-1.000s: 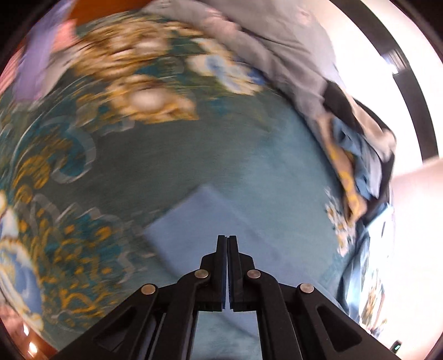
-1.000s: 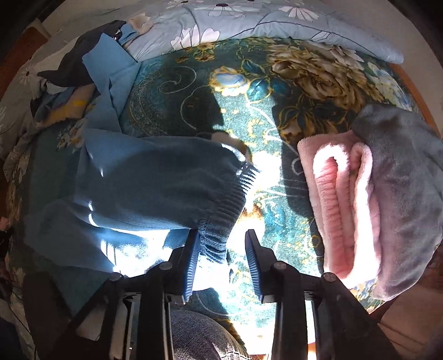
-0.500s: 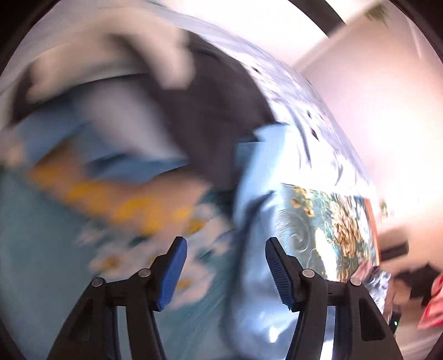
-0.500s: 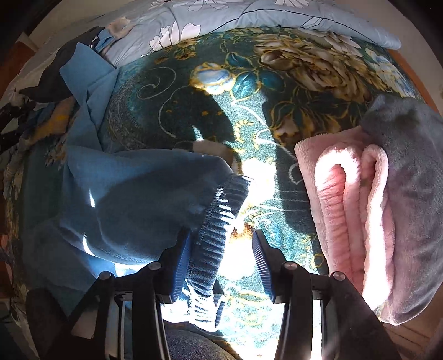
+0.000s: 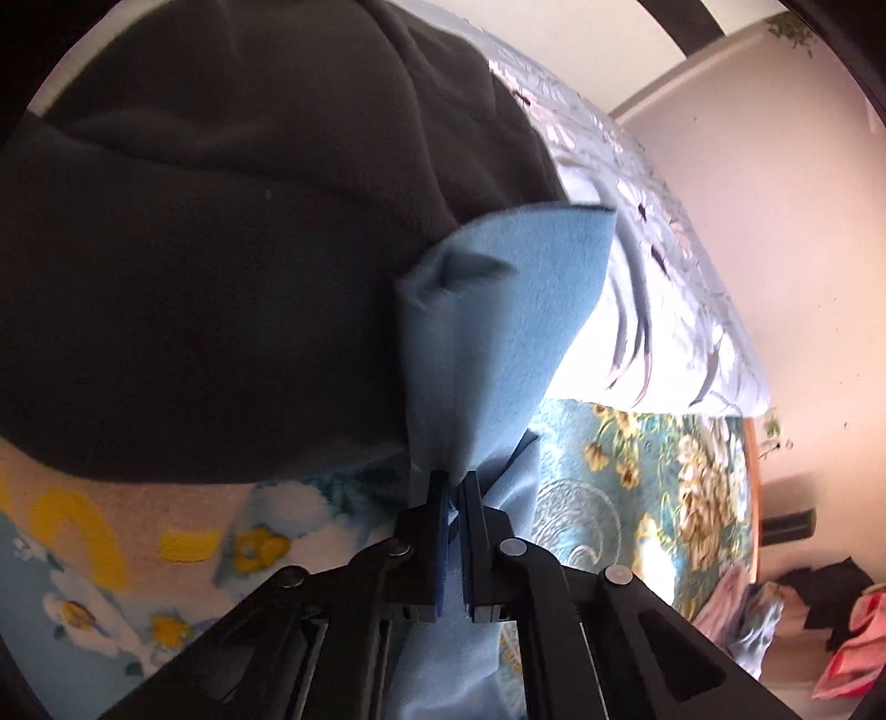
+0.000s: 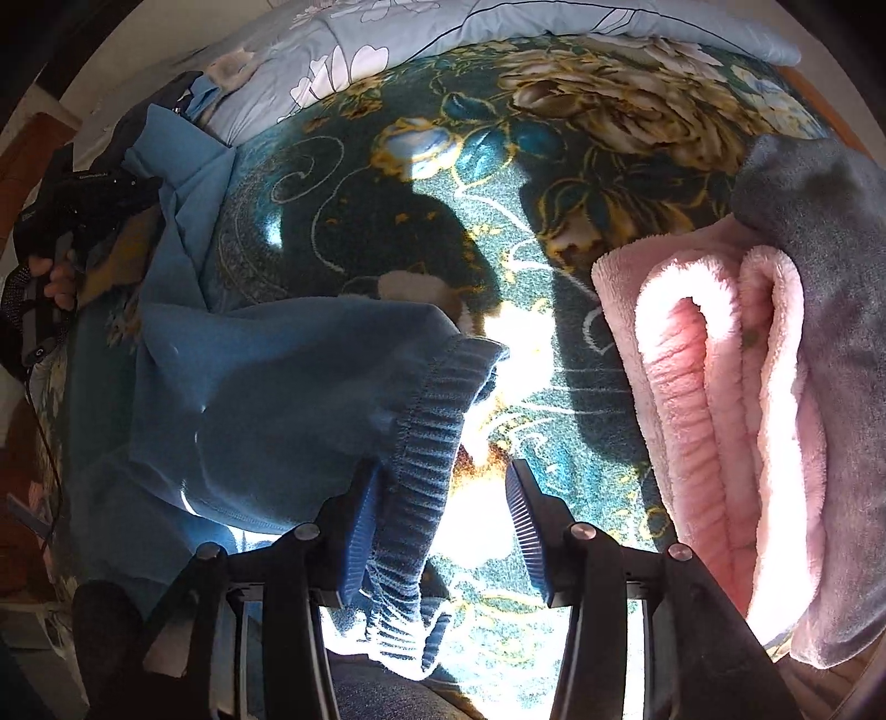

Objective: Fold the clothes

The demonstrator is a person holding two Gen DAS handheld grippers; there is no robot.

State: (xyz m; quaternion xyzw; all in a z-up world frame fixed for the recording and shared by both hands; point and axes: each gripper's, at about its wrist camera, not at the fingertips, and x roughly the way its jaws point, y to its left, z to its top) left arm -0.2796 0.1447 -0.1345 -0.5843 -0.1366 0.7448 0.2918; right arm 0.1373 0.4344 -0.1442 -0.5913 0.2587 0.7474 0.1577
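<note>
A blue garment (image 6: 288, 387) lies stretched across the teal floral bedspread (image 6: 443, 194). Its ribbed hem (image 6: 426, 443) sits between the fingers of my right gripper (image 6: 443, 498), resting against the left pad; the jaws stand apart and do not press on it. My left gripper (image 5: 454, 493) is shut on the far end of the blue garment (image 5: 498, 310), and the cloth fans out above the fingertips. In the right wrist view that gripper (image 6: 149, 188) shows at the far left, held by a hand (image 6: 55, 271).
A black garment (image 5: 221, 249) is heaped just behind the left gripper. A folded pink and grey fleece (image 6: 720, 415) lies at the right. A pale floral quilt (image 6: 443, 33) runs along the bed's far side. More clothes (image 5: 803, 609) lie beyond the bed.
My left gripper swung from the flat bedspread to the clothes heap, opened, then shut on the blue garment's end. My right gripper sank a little over the hem, its jaws slightly wider.
</note>
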